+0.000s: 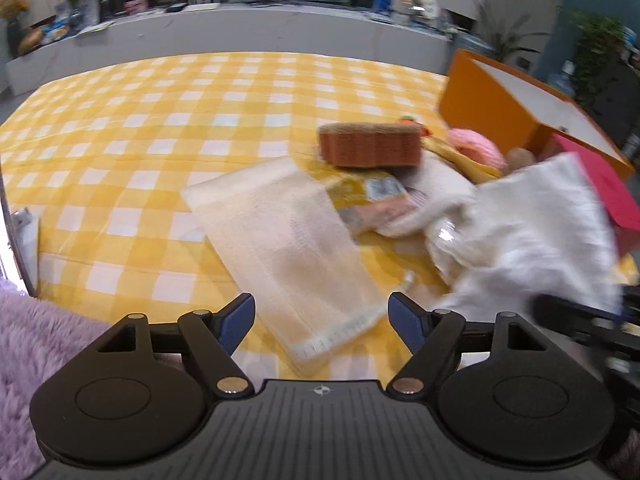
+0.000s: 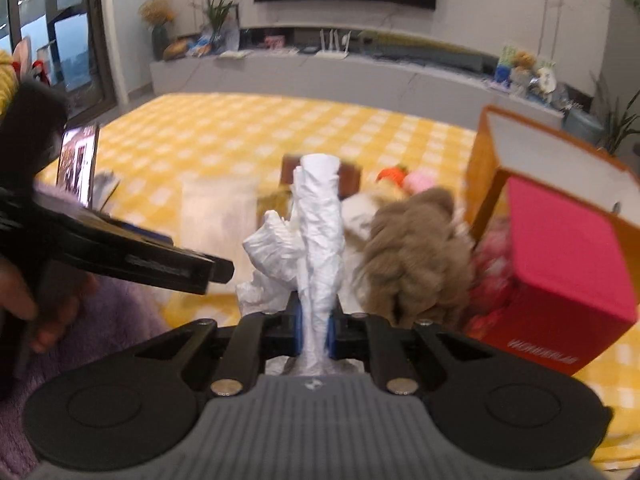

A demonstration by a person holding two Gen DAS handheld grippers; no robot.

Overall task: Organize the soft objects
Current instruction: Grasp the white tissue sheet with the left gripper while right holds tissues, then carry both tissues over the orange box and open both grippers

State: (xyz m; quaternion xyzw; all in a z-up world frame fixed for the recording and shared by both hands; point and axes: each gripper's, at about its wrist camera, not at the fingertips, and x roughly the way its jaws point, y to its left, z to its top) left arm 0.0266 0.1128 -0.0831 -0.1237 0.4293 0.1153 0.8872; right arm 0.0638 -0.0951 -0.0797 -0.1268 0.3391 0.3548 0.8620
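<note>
My right gripper (image 2: 314, 328) is shut on a crumpled white cloth (image 2: 320, 236), which stands up bunched between its blue pads. In the left wrist view the same white cloth (image 1: 532, 232) hangs at the right above the pile. My left gripper (image 1: 322, 315) is open, low over the near end of a flat cream towel (image 1: 280, 248), with its pads clear of the towel. The pile holds a brown ridged sponge block (image 1: 370, 145), a yellow packet (image 1: 372, 196), a pink plush (image 1: 478, 146) and a tan fuzzy plush (image 2: 416, 256).
An open orange box (image 1: 512, 100) stands at the right with a red box (image 2: 568, 280) in front of it. A yellow checked cloth (image 1: 160, 120) covers the surface. A phone screen (image 2: 78, 164) stands at the left. A purple fluffy sleeve (image 1: 36, 344) lies near the left gripper.
</note>
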